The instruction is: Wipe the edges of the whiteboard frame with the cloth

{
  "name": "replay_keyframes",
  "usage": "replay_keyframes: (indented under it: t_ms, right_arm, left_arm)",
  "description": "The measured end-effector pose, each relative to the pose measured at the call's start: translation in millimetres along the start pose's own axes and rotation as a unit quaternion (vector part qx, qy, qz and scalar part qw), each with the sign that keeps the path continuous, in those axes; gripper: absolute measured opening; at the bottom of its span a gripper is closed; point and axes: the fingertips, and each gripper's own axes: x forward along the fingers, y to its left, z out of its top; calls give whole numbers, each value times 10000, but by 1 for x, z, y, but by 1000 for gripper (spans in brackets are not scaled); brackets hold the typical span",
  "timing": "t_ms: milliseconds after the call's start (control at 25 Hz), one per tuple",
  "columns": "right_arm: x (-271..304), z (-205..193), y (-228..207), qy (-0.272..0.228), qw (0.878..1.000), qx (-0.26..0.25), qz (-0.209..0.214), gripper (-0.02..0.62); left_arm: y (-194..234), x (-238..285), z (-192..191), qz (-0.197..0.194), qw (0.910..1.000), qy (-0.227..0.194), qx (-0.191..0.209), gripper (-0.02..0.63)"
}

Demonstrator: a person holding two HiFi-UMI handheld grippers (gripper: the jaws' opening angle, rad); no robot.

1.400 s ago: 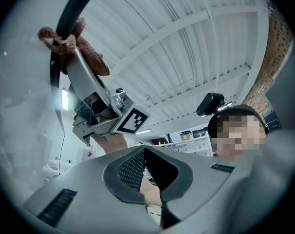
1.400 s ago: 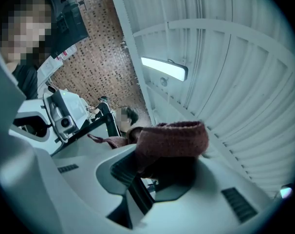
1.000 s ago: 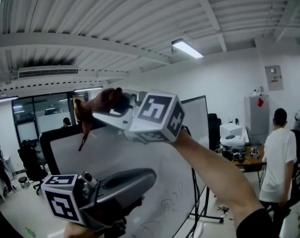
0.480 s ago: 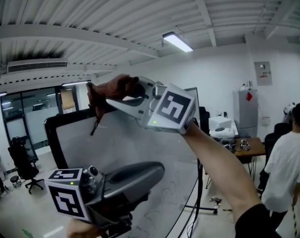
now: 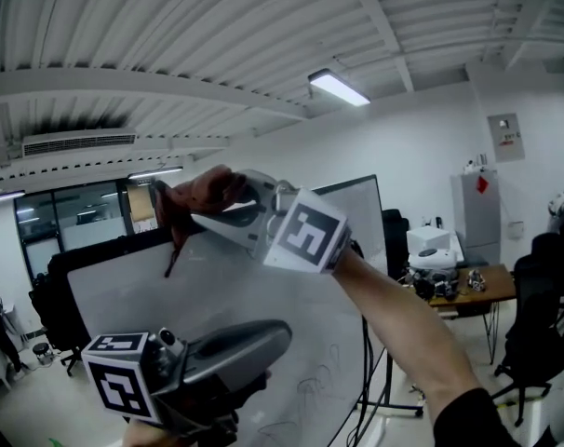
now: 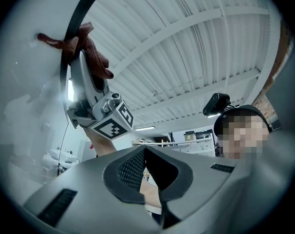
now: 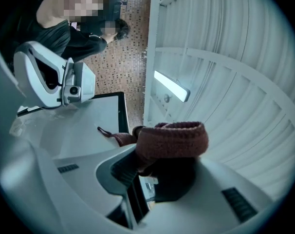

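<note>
A dark red cloth (image 5: 191, 199) is pressed on the black top edge of the whiteboard frame (image 5: 105, 245), with my right gripper (image 5: 217, 208) shut on it, arm raised. In the right gripper view the cloth (image 7: 172, 138) bulges out of the jaws of the right gripper (image 7: 146, 161), beside the frame (image 7: 122, 112). My left gripper (image 5: 271, 333) hangs lower, in front of the board, jaws together and empty. From the left gripper view, past the left gripper (image 6: 145, 151), I see the cloth (image 6: 89, 50) on the frame edge (image 6: 72, 18).
The whiteboard stands on a wheeled stand (image 5: 386, 400). A desk with equipment (image 5: 449, 282) and a black chair (image 5: 533, 333) are at the right. A tall cabinet (image 5: 477, 212) stands against the far wall. More chairs sit at the far left (image 5: 49, 315).
The cloth and right gripper have slid a little along the top edge, away from the left corner. The person in the white shirt at the right has left the view. The left gripper barely moved.
</note>
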Motion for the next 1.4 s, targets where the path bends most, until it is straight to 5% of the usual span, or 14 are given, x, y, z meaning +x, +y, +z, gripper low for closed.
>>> replay_keyframes:
  t_ms: [360,960,1400]
  right_arm:
    - [-79,-64,-48,-183,9991,-41,380,86]
    - [-67,-88,-39,-206,9977,146,630,86]
    - [-63,-100,-38,-278,9973,425,531,85]
  left_arm:
    - [78,122,-2,602,9974,-259,301,-3]
    - [113,116,-5,1013,9931,-528,265,-5]
    - [124,106,-7,785,9958,-475,64,-5]
